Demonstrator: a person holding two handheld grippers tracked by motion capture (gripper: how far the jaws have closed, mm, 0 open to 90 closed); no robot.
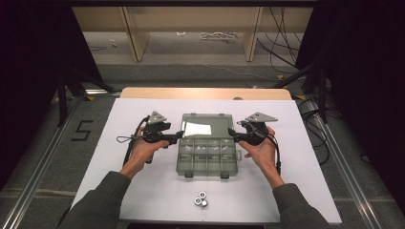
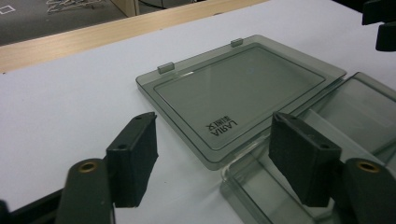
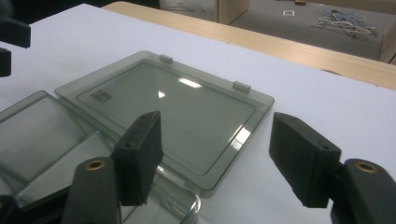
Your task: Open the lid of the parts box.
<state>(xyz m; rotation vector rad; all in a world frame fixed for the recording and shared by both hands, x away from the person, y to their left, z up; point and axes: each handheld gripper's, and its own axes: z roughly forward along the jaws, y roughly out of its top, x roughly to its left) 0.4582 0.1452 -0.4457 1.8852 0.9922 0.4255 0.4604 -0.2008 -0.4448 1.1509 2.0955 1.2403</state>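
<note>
A smoky clear compartment box (image 1: pixel 208 157) lies open in the middle of the white table, its lid (image 1: pixel 207 126) folded flat behind it. Small metal parts sit in its front compartments. My left gripper (image 1: pixel 180 135) is at the box's left side by the hinge line, jaws open around nothing. My right gripper (image 1: pixel 231 131) mirrors it at the right side, also open. In the left gripper view the lid (image 2: pixel 238 88) lies ahead of my left gripper (image 2: pixel 212 158), with the tray's corner (image 2: pixel 261 191) below it. In the right gripper view, the lid (image 3: pixel 173 107) lies beyond my right gripper (image 3: pixel 215 158).
Three metal nuts (image 1: pixel 201 199) lie together near the table's front edge. The white table top (image 1: pixel 143 191) has free room left, right and in front of the box. A wooden strip (image 1: pixel 205 93) runs along the far edge, with floor and cables beyond.
</note>
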